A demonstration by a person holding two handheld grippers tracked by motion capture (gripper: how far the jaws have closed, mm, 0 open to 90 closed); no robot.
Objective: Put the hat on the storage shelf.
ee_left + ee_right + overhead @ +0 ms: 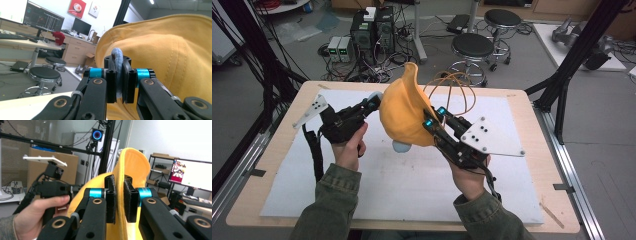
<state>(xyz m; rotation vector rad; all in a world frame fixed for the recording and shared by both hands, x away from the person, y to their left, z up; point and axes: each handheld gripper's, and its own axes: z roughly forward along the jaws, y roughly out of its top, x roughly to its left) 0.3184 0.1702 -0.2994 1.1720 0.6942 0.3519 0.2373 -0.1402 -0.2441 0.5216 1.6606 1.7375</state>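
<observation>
A: Two tongs, one yellow cap point(404, 112), held up off the tabletop point(522, 107). Agree?

B: Yep. Cap sits mid-frame in the high view, brim point(410, 75) pointing up toward 12 o'clock, crown bulging down toward 6.

A: Left tongs point(373, 103)?

B: At the cap's 9 o'clock side. In the left gripper view, left tongs point(119, 80) are clamped on a grey-blue fabric edge point(118, 67) of the cap, strip pinched flat between the pads. Yellow crown takes up the right half behind it.

A: Right tongs point(432, 117)?

B: At the cap's 4 o'clock in the high view. In the right gripper view, right tongs point(119, 198) are pinched on yellow cap fabric, which runs straight up between the two black pads, both touching it. Brim stands above at 12.

A: Other hand visible there?

B: Left hand point(37, 216) at 8 o'clock in the right gripper view, wrapped round its gripper body, white plate point(45, 160) on top.

A: Anything under the cap?

B: White mat point(412, 185) covers the tabletop. A pale blue bit point(401, 146) pokes out at the cap's 6 o'clock; can't tell what it is.
</observation>
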